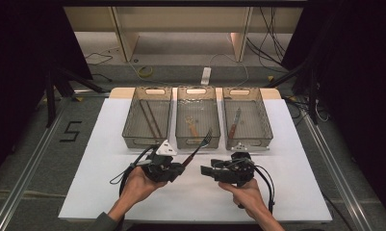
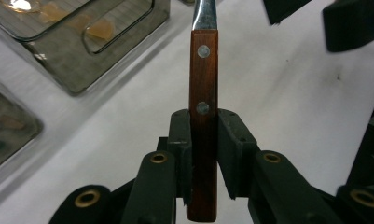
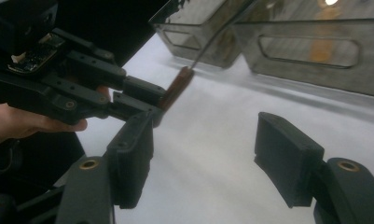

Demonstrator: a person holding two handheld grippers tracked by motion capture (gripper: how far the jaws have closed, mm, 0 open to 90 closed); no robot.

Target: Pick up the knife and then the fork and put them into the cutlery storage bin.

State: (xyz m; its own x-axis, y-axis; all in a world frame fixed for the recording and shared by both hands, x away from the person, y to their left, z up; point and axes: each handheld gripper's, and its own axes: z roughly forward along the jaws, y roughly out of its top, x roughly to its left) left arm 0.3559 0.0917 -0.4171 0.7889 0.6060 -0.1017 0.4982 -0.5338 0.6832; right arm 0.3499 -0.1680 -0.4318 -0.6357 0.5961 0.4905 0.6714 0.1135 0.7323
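Left gripper sits low at the table's near centre, jaws clamped on the wooden handle of a fork. In the left gripper view the 2 black pads press both sides of the reddish-brown handle, which carries 2 metal rivets; the handle's butt end pokes out behind the pads, the steel neck runs out past the top edge. From the high view the fork slants up and to the right from the gripper, tines ending over the near wall of the middle tray, above the white table surface.

Right gripper is held just right of the left one, pointing leftward at it. Its jaws stand well apart with nothing between them; in the right gripper view the 2 pads frame bare white table, and the left gripper with the fork handle lies just beyond the left pad. No contact between right gripper and fork visible.

3 clear trays in a row at the far side of the table: left tray holds 2 dark chopsticks; middle tray holds a pale wooden-handled utensil, type unclear; right tray holds a knife with a reddish handle.
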